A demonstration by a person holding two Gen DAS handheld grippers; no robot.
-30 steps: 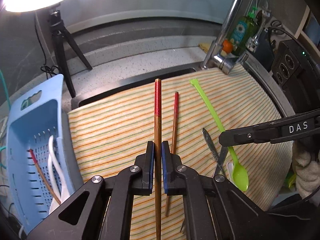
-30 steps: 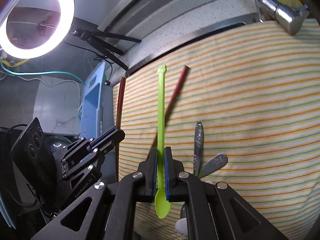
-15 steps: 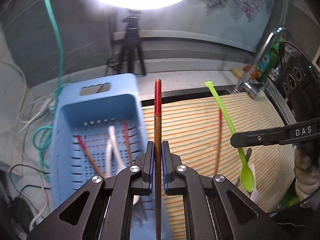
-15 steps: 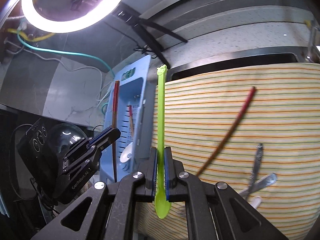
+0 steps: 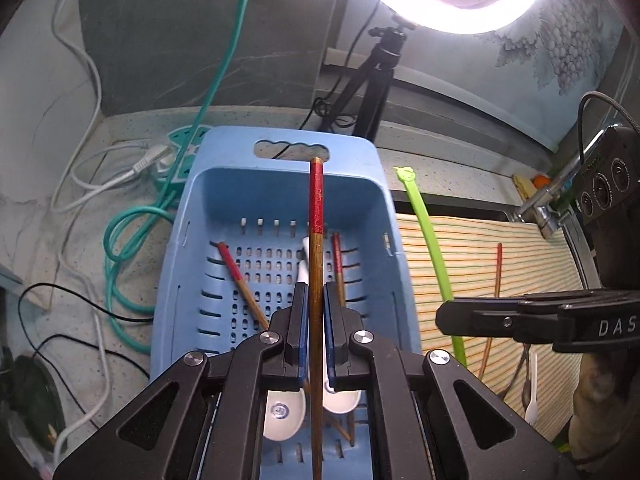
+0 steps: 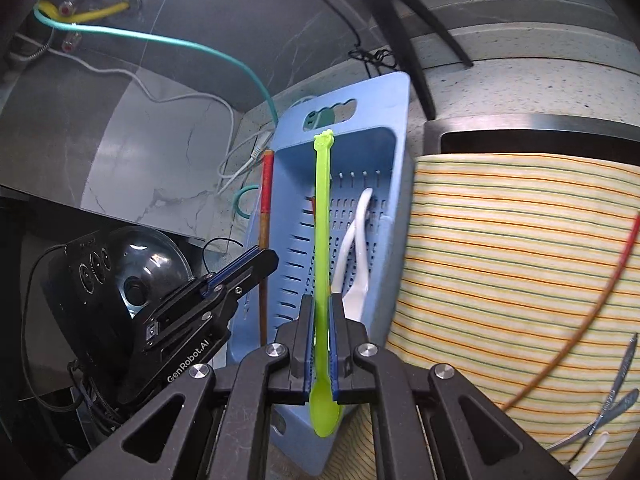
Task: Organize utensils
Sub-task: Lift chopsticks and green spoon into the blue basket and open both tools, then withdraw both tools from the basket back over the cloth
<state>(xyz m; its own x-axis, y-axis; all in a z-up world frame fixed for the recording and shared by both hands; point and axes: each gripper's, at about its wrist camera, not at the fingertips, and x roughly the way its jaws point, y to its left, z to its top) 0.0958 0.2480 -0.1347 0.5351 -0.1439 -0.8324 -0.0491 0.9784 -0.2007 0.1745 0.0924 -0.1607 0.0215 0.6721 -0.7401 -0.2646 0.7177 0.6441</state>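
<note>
My left gripper is shut on a red-tipped wooden chopstick and holds it above the blue slotted basket. The basket holds red-tipped chopsticks and white spoons. My right gripper is shut on a long green plastic spoon, held over the basket's near end; it also shows in the left wrist view. The left gripper with its chopstick appears left of the basket in the right wrist view.
A striped cloth covers the sink area, with one red-tipped chopstick, metal utensils and a white plastic piece on it. Cables, a power strip, a tripod and a faucet surround the basket.
Both grippers swung left from the striped cloth to over the blue basket, each still holding its utensil. The basket now fills the middle of both views.
</note>
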